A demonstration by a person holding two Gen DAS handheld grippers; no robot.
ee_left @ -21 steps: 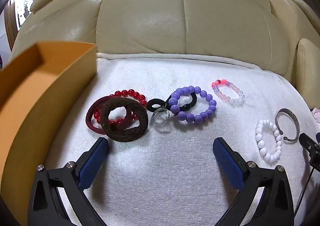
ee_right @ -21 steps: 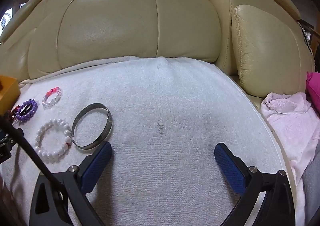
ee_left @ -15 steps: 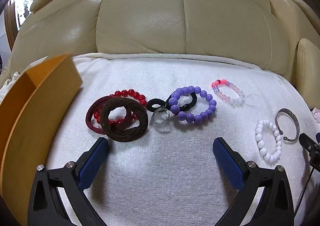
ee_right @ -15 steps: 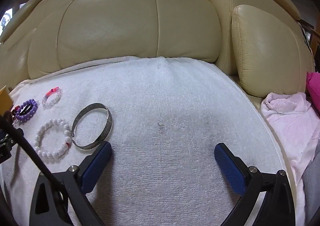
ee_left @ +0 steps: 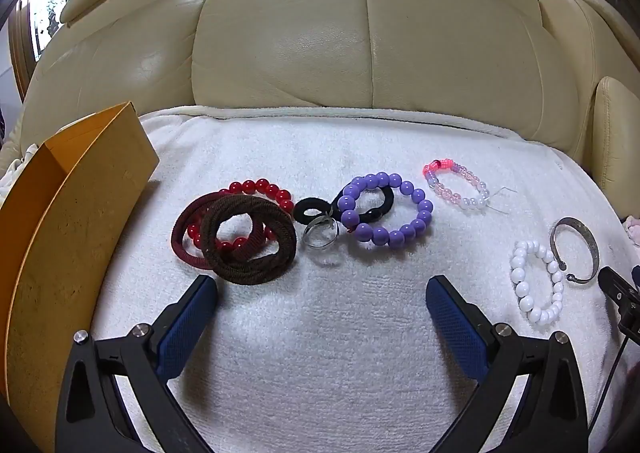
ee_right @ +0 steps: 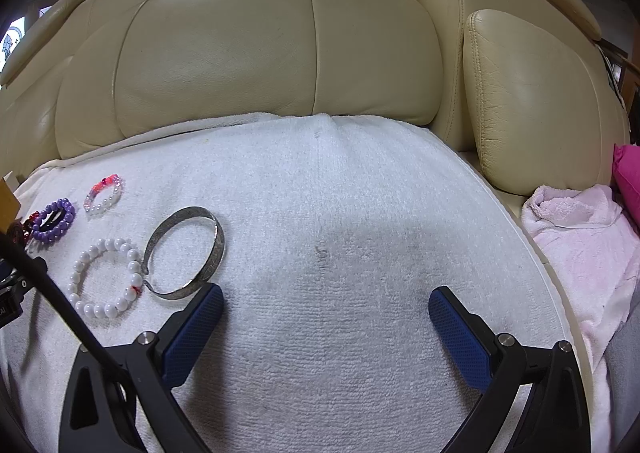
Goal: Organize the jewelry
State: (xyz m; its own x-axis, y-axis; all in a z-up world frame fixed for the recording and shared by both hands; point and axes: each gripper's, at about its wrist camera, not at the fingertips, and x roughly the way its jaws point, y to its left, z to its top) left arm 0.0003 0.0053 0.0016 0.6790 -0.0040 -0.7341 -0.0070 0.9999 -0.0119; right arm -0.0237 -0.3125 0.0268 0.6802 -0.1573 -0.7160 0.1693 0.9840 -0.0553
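Jewelry lies on a white towel spread over a sofa seat. From the left: two brown hair ties over a red bead bracelet, a black hair tie, a silver ring, a purple bead bracelet, a pink and clear bead bracelet, a white bead bracelet and a metal bangle. My left gripper is open, just short of the hair ties and ring. My right gripper is open over bare towel, its left pad beside the bangle and the white bead bracelet.
An orange cardboard box stands open at the left edge of the towel. Cream leather sofa backs rise behind. A crumpled pink towel and a magenta cushion lie off to the right.
The orange box has slid left and back, away from the jewelry, and shows less in both views. Both grippers stay open and still.
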